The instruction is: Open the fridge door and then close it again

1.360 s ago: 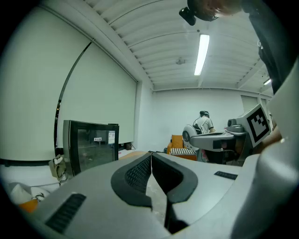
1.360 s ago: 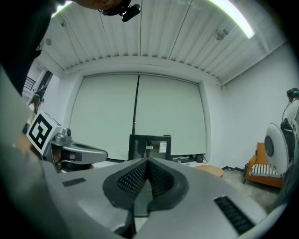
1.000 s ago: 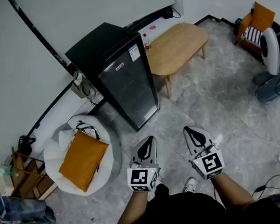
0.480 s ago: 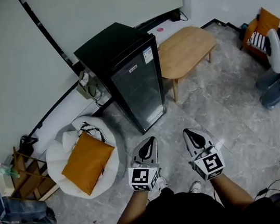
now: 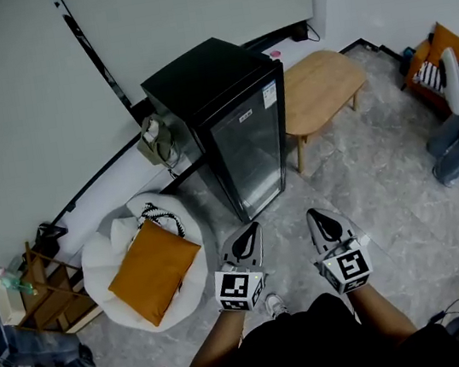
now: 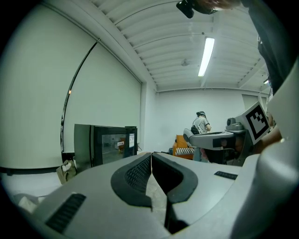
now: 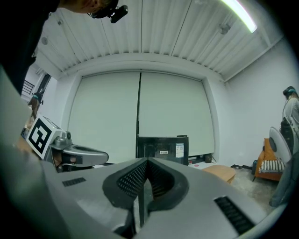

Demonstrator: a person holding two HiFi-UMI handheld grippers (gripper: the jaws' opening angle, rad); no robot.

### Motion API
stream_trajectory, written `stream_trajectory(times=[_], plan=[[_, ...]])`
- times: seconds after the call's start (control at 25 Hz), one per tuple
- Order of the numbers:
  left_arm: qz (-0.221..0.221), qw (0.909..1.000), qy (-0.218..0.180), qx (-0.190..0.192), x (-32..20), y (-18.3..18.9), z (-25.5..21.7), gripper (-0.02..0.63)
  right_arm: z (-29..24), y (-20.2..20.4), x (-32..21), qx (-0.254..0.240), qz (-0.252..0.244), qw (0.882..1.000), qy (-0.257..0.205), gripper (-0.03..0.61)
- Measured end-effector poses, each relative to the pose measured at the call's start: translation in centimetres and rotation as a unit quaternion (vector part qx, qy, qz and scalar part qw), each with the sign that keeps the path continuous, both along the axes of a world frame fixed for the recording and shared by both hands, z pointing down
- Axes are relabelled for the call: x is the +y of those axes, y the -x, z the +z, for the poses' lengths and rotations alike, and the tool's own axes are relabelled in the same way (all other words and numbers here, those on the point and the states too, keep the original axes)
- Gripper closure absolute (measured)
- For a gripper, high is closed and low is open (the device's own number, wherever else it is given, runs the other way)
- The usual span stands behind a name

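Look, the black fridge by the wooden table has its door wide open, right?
Not quite. The black fridge does stand by the wooden table, but its door is shut, not wide open. The head view shows the glass door lying flat against the fridge's front.

Fridge print: the stickers point(image 5: 269, 94) on the fridge point(image 5: 214, 86) door are too small to read.
Fridge inside: the door pane glares, so the contents cannot be told.
Bench: the wooden bench point(image 5: 326, 85), at 1 o'clock in the head view, has its left end hidden behind the fridge.
Fan: the fan point(image 5: 453, 82) at 3 o'clock is partly cut off by the right edge.
Shelf: the shelf point(image 5: 31, 292) at 8 o'clock is cut off by the left edge.
Far person: the person point(image 6: 202, 123) at 3 o'clock in the left gripper view is too small for detail.
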State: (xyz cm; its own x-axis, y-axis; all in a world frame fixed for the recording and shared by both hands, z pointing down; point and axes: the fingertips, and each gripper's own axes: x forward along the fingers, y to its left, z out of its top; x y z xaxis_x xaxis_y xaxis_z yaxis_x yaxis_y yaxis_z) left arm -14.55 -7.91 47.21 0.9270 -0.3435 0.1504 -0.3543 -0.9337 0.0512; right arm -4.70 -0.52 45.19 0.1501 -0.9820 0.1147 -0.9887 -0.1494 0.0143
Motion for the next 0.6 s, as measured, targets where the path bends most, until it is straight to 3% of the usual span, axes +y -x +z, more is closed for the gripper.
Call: stream_trajectory(times=[0.24, 0.44, 0.6], plan=[[-0.003, 0.9999, 0.009, -0.005, -1.8, 1.1, 0.7, 0.591, -0.1, 1.0, -1.8, 0.008, -0.008, 1.0, 0.003, 0.56], [-0.012, 0.9999, 0.008, -0.006, -3.4, 0.7, 0.9, 0.591, -0.5, -1.2, -3.4, 0.004, 0.004, 1.0, -0.005, 0.56], [-0.023, 0.9997, 0.004, -0.007, -4.7, 0.0, 1.1, 0.591, 0.1, -1.9, -4.8, 0.0, -0.015, 1.0, -0.002, 0.56]])
